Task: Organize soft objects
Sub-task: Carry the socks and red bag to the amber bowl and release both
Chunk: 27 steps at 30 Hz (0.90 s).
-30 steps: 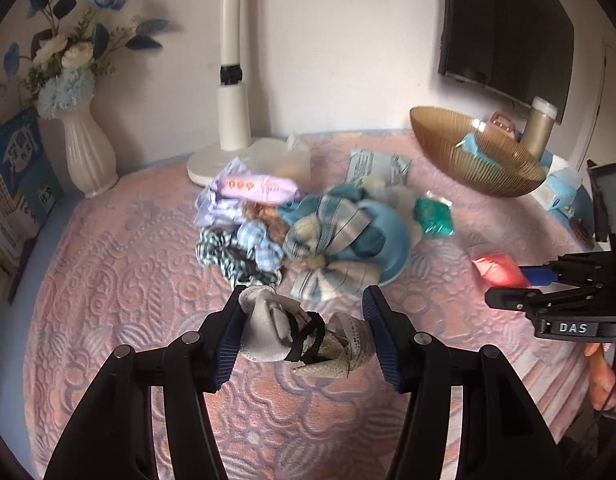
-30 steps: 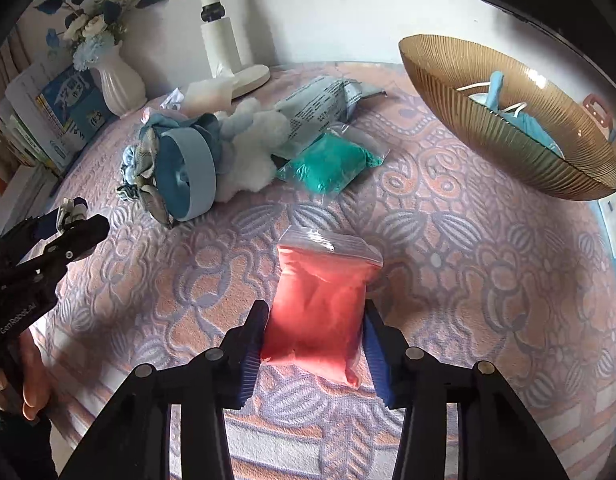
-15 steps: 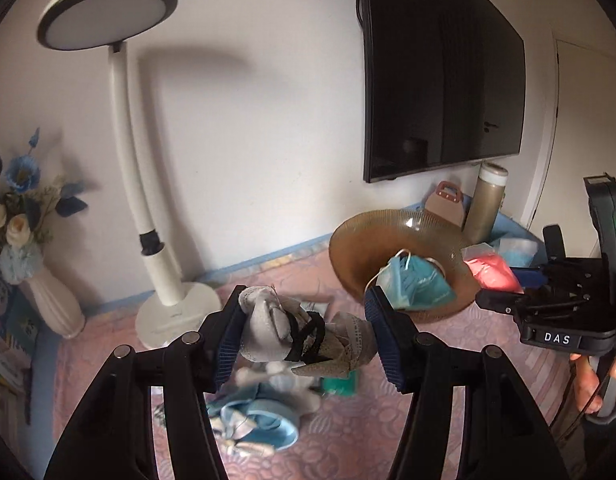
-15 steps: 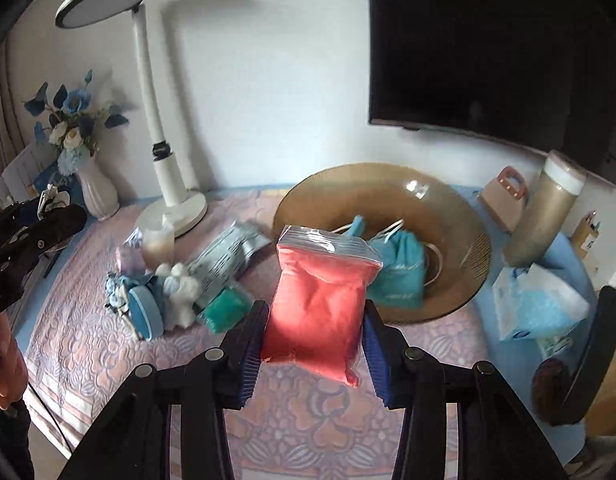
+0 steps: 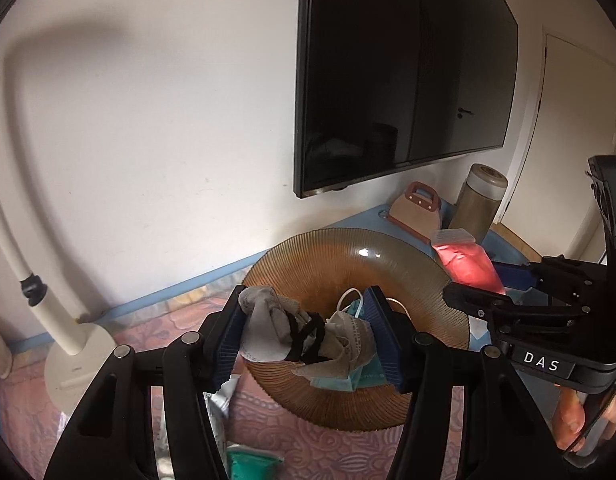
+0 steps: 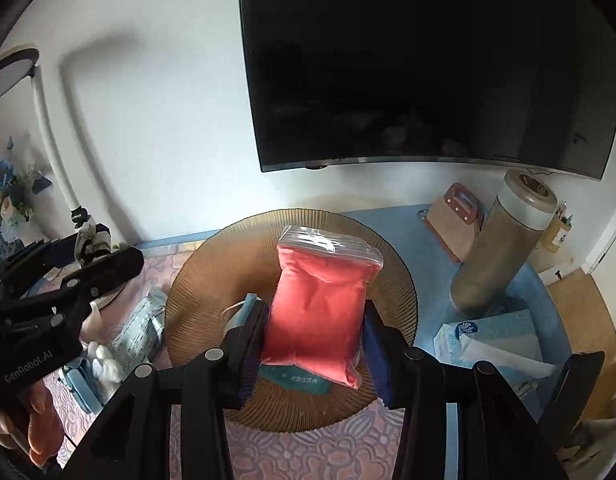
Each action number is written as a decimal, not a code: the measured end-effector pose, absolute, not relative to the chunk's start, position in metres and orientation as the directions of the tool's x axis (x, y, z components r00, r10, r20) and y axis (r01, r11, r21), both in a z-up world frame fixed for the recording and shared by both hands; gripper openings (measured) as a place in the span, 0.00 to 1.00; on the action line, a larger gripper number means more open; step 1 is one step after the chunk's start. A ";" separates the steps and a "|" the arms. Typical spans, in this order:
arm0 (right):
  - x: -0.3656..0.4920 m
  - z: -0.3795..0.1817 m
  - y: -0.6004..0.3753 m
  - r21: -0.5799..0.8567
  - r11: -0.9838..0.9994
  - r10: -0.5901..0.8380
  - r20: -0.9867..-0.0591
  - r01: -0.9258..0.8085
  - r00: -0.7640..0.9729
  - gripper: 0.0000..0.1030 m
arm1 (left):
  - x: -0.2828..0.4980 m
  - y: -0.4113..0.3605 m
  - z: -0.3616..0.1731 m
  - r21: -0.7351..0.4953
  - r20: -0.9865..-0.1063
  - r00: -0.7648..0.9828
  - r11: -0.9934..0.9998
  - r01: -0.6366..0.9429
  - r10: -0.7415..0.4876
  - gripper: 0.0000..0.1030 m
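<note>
Ribbed amber bowl (image 6: 391,272), probably glass; glossy plastic pouch (image 6: 319,308); crumpled cloth bundle (image 5: 284,328)

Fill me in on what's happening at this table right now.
A person is tidying soft things with two handheld grippers. The left gripper is clamped on a grey fabric bundle, the right gripper on a red zip bag. Both hang over the amber bowl, which already holds a blue face mask. Nothing is released yet.
</note>
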State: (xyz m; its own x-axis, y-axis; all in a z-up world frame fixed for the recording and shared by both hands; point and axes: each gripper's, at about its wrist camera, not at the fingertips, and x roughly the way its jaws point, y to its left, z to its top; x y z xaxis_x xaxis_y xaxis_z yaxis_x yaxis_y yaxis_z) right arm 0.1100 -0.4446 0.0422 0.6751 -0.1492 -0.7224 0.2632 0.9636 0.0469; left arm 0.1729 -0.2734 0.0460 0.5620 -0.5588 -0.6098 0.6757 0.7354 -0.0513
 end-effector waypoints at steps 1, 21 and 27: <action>0.116 0.038 -0.447 0.042 0.964 -0.152 -0.727 0.264 0.670 0.43 | 0.176 -0.279 0.041 -0.052 -0.616 0.555 0.732 0.679 -0.559 0.55; 0.131 0.026 -0.444 0.030 0.962 -0.164 -0.730 0.271 0.664 0.64 | 0.172 -0.240 0.056 -0.091 -0.591 0.588 0.770 0.632 -0.553 0.80; 0.104 0.051 -0.395 0.032 0.977 -0.130 -0.698 0.212 0.704 0.65 | 0.129 -0.182 0.101 -0.013 -0.525 0.668 0.790 0.613 -0.527 0.80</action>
